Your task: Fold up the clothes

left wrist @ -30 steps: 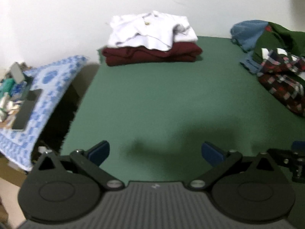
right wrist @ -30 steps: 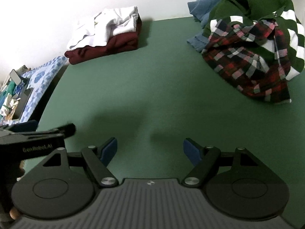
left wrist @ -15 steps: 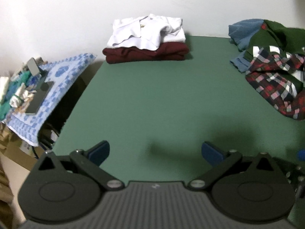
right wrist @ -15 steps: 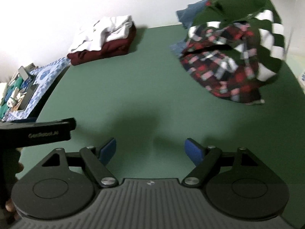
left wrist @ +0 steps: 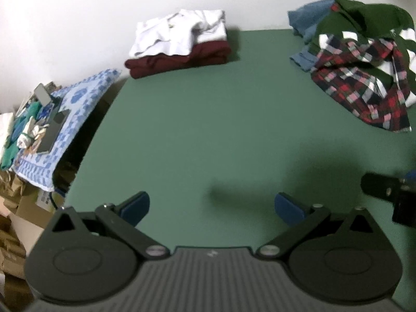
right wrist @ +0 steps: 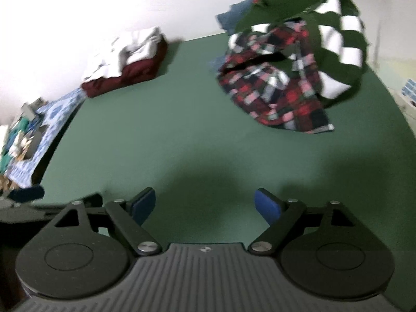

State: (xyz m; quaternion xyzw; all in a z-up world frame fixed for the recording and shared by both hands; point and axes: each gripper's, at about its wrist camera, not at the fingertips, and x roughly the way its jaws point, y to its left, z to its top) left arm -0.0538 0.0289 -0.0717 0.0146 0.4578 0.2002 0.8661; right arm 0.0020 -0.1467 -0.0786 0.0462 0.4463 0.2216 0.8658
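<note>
Above the green table (right wrist: 161, 140): right gripper (right wrist: 205, 205) opening wide, left gripper (left wrist: 212, 205) wide, both empty; approaching soft, limp plaid shirt (right wrist: 275, 96), best pinched at hem.

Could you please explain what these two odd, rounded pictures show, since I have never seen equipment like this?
Each picture comes from a wide-angle camera on a hand-held two-finger gripper, looking along its blue-padded fingers. One shows the left gripper, open and empty; the other the right gripper, its jaws opening with nothing between them. Ahead is a green table. At the back, a folded white shirt lies on a folded maroon garment. To the right sits an unfolded pile, a plaid shirt on top.
</note>
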